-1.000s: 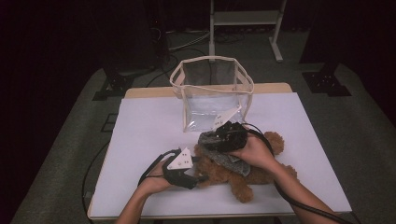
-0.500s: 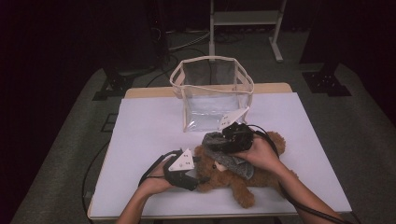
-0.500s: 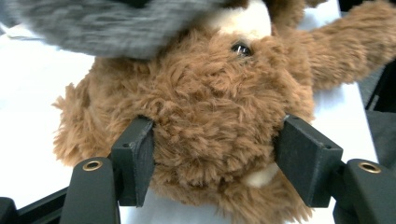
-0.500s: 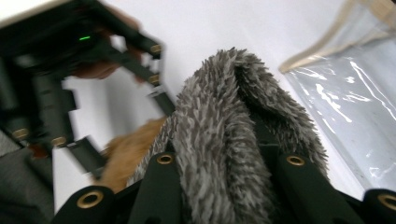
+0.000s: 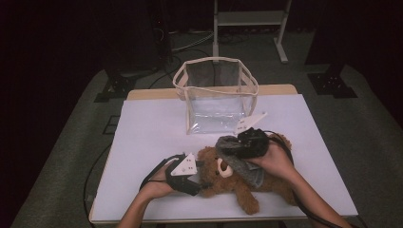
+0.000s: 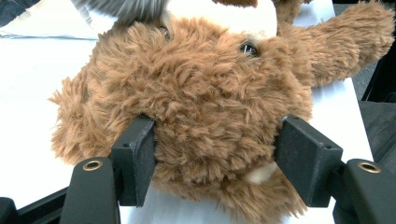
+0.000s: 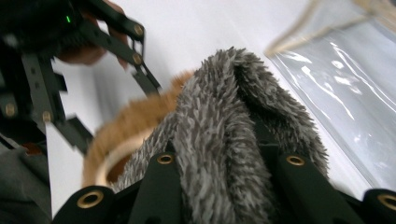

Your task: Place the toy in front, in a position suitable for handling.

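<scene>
Rightward across the table, the right claw (image 5: 236, 142) has carried the grey cloth (image 5: 240, 159) since the earlier frames, and it is clamped on that furry fold (image 7: 224, 154). Beneath it lies the bear (image 5: 237, 178). The left claw (image 5: 198, 183) has just been opening; its jaws stand apart, either side of the bear's head (image 6: 205, 107), pads at the fur. Beyond the right claw stands a clear bag (image 5: 216, 102).
</scene>
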`<state>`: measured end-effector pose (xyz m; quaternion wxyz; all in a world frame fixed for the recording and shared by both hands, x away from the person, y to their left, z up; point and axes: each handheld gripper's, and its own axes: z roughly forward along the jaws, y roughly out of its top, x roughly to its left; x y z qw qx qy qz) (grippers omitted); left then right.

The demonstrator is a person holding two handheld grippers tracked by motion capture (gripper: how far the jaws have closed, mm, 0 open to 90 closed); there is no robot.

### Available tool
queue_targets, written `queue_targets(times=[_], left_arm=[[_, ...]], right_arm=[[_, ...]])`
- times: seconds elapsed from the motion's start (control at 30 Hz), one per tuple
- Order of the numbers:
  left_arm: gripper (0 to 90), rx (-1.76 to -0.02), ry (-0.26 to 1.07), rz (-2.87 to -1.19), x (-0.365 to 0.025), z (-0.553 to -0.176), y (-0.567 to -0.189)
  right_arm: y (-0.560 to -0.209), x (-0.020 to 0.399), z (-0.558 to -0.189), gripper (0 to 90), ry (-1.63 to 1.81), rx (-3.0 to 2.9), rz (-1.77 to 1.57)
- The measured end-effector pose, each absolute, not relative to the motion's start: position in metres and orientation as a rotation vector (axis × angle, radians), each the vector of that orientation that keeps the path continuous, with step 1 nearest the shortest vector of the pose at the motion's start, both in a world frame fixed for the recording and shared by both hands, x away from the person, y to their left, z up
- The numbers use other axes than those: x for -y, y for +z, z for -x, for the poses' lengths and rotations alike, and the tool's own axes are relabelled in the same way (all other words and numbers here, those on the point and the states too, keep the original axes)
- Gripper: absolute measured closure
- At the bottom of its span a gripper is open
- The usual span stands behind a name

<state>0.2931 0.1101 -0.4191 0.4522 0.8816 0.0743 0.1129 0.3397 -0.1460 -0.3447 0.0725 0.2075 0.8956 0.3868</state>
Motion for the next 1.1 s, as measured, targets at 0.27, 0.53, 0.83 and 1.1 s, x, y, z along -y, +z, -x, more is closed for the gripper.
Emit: queue_targets(times=[0.27, 0.53, 0.83, 1.1], left_arm=[[30.0, -0.184, 0.286, -2.182, -0.107, -0.295, -0.420], [29.9, -0.178, 0.281, -2.186, -0.108, -0.295, -0.418], [29.2, -0.212, 0.296, -2.104, -0.116, -0.299, -0.398], [34.8, -0.165, 0.219, -2.109, -0.098, -0.301, -0.394]], right_arm=[[-0.349, 0.207, -0.324, 70.9, 1.198, -2.626, -0.725], [-0.352, 0.258, -0.302, 70.8, 1.261, -2.519, -0.842], [-0.373, 0.259, -0.296, 70.7, 1.388, -2.497, -0.886], [-0.376, 0.256, -0.272, 70.6, 1.399, -2.520, -0.817]])
